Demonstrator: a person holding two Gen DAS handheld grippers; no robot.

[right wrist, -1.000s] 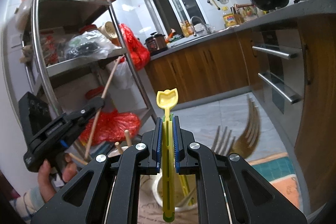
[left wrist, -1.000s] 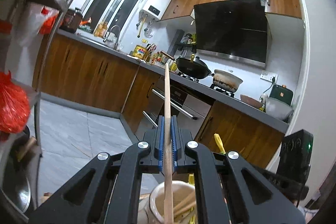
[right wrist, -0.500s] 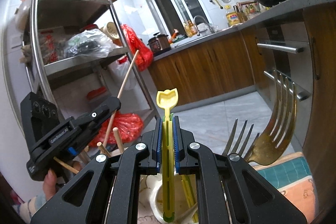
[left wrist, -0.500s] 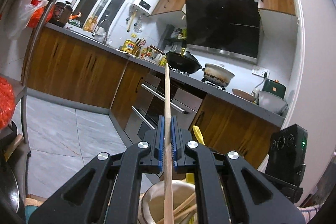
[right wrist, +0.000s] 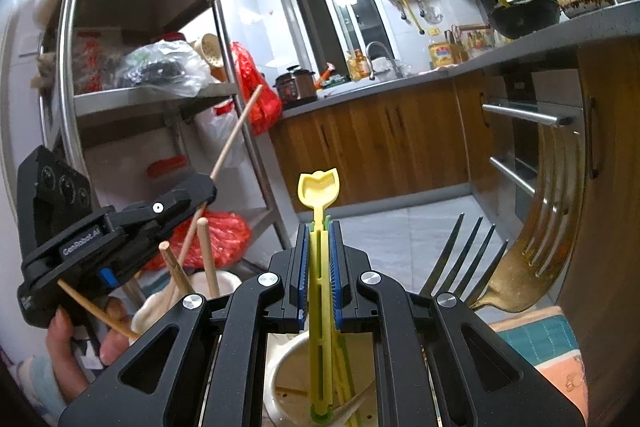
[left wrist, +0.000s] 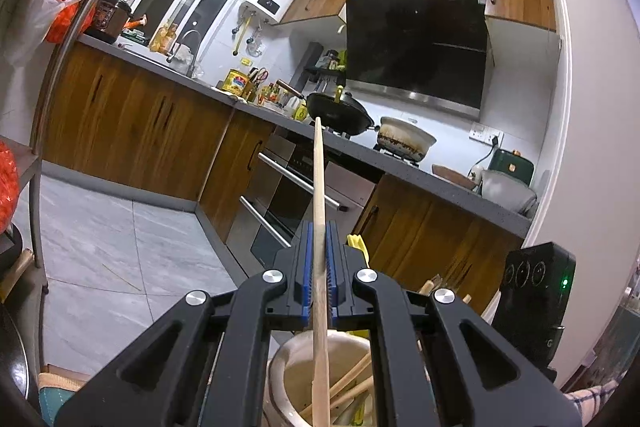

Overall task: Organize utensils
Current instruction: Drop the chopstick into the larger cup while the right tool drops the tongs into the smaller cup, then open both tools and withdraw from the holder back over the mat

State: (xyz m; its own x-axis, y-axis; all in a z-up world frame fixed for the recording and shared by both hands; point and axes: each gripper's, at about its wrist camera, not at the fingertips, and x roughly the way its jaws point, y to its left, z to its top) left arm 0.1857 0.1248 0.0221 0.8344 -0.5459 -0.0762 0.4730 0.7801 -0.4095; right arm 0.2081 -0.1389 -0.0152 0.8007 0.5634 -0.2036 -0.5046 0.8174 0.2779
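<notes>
Left gripper (left wrist: 319, 267) clamps a wooden chopstick (left wrist: 319, 211) between its fingers (left wrist: 306, 271), above a ceramic utensil jar (left wrist: 288, 379).

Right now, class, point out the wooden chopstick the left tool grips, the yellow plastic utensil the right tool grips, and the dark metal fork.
Thin wooden chopstick (left wrist: 319, 195), left wrist view, mid-shaft.
Yellow plastic utensil (right wrist: 319, 187), right wrist view, scoop-shaped head.
Dark metal fork (right wrist: 460, 259), right wrist view, tines.
</notes>
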